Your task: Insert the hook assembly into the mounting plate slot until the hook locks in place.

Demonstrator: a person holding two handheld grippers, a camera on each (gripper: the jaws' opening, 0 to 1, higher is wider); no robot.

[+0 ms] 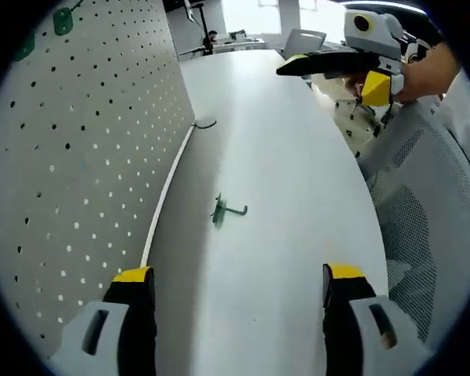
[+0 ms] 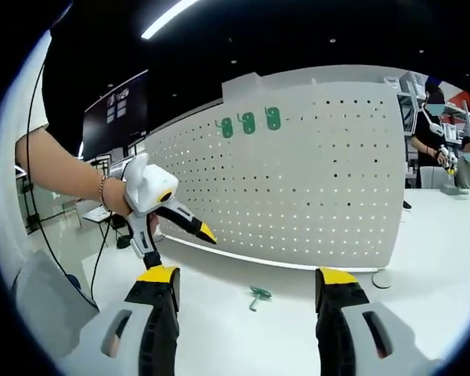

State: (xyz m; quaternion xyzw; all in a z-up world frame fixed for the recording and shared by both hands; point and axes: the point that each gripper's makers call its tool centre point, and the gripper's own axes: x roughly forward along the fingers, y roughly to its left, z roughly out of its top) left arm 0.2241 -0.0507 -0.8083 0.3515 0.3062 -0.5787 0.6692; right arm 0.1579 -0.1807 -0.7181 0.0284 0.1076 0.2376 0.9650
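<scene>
A small green hook assembly (image 1: 227, 211) lies loose on the white table (image 1: 282, 157), a short way out from the foot of the white pegboard mounting plate (image 1: 70, 157). My left gripper (image 1: 239, 274) is open, with the hook ahead between its jaws' lines and well clear of them. In the right gripper view the same hook (image 2: 258, 295) lies on the table in front of the pegboard (image 2: 313, 180). My right gripper (image 2: 247, 274) is open and holds nothing. Three green hooks (image 2: 248, 123) hang near the board's top edge. The left gripper (image 2: 206, 233), held by a hand, hovers above the table at left.
A grey mesh chair (image 1: 423, 219) stands off the table's right edge. A thin black cable (image 1: 205, 124) lies at the board's foot. The right gripper (image 1: 294, 64) is held high over the far table. A round white disc (image 2: 382, 279) sits by the board's end; people (image 2: 433, 117) stand behind.
</scene>
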